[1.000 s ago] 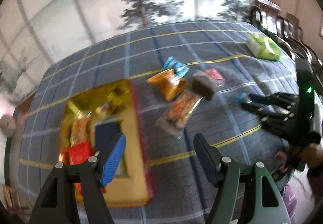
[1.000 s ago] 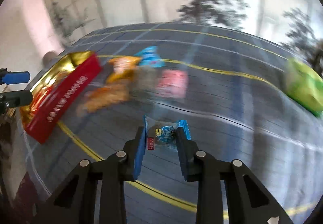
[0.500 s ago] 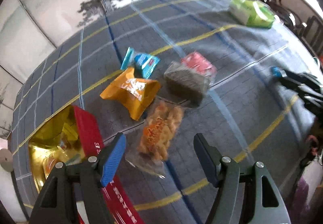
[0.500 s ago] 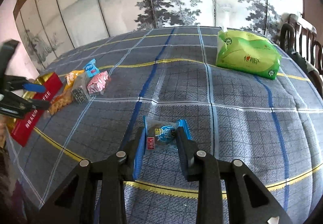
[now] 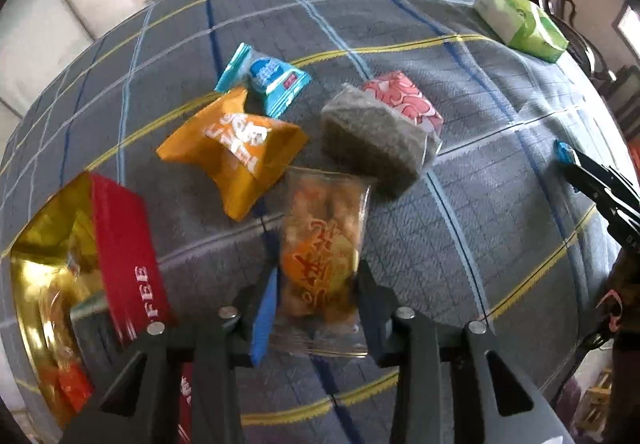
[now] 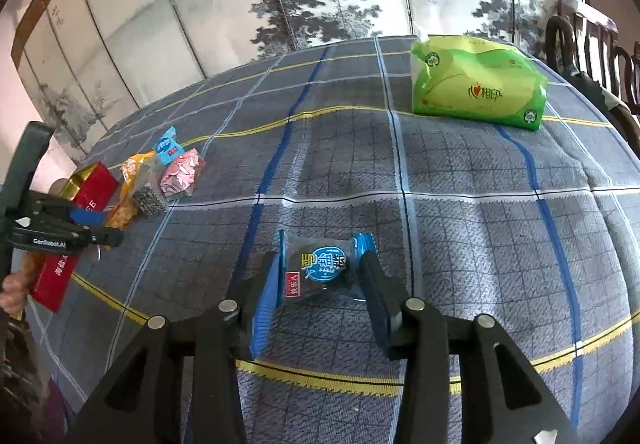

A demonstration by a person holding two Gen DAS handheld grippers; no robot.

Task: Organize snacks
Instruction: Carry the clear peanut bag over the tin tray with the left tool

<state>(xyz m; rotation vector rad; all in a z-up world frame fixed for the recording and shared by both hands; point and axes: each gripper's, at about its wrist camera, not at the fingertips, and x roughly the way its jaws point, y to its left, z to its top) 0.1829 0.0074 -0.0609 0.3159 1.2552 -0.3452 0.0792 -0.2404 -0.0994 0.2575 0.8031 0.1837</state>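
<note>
The left claw (image 5: 316,308) is straddling the clear packet of orange-brown crackers (image 5: 320,256), its two fingers sitting at the packet's near long edges. The jaws are closing in on the wrapper, but whether they are already pinching it I cannot tell. The packet's long axis is running straight away from the claw, near to far, so the fingers are taking it across its narrow width, which looks like the right line for a lift. Just left of the claw the red and gold box (image 5: 120,240) is lying open with snacks already inside; I judge the coming move to be a short carry leftward into it, and the left claw is far nearer to that box than the right one.

Beyond the cracker packet, the orange pouch (image 5: 236,152) is lying to the far left and the grey-brown block (image 5: 376,140) to the far right, its corner touching the packet's far end. Farther still are the light blue wrapper (image 5: 268,78) and the pink patterned packet (image 5: 404,104).

Over on the right of the desk (image 6: 480,236), well apart from the box, the right claw (image 6: 320,292) is gripping a small blue-edged packet with a dark cookie (image 6: 320,268). The green tissue pack (image 6: 476,84) is sitting at the far edge.
</note>
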